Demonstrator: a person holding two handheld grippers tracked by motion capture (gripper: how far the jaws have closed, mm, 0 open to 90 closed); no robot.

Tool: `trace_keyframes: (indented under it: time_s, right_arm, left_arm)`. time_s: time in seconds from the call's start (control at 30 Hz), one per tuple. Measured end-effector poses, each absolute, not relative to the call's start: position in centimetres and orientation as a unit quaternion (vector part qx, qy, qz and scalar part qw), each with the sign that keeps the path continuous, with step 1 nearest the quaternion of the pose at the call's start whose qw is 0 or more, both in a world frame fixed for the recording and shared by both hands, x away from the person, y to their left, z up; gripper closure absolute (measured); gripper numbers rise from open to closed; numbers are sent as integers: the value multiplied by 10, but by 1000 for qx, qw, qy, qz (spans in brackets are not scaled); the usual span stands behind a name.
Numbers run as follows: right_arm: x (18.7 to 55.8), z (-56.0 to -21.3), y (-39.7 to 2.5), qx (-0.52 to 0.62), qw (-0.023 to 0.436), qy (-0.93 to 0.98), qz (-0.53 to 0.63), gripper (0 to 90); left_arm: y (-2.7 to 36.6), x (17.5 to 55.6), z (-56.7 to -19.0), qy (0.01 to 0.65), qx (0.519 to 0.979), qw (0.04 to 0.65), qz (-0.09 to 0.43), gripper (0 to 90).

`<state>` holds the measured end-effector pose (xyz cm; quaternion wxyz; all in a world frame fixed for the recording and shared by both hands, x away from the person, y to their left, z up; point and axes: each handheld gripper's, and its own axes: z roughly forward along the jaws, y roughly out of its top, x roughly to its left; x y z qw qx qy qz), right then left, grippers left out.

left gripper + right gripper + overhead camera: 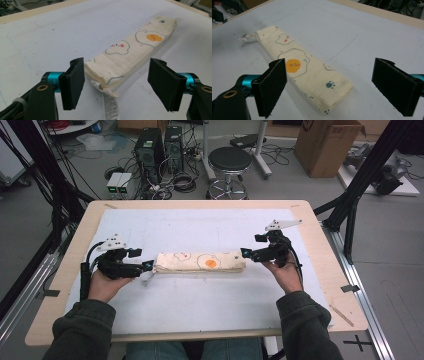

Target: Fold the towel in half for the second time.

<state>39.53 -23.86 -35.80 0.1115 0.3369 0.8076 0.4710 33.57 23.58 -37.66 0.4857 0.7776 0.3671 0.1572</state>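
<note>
A folded cream cloth (pixel 200 262) lies across the white mat (pixel 200 305). Your left gripper (pixel 148 265) at its 9 o'clock end and right gripper (pixel 243 253) at its 3 o'clock end both gape wide, holding nothing. They look placed to pinch both ends together.

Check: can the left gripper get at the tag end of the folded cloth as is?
Probably yes. The left gripper is open, its jaws either side of the folded cloth end, care tag hanging between them; nothing blocks it.
</note>
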Motion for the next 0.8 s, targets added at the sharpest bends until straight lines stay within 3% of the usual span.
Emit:
trace_keyframes:
  time_s: [0.8]
  right_arm:
    - [371, -380, -256, 347, 110, 804, 470, 121]
  left_arm:
    - [243, 314, -386, 368, 781, 477, 163, 273]
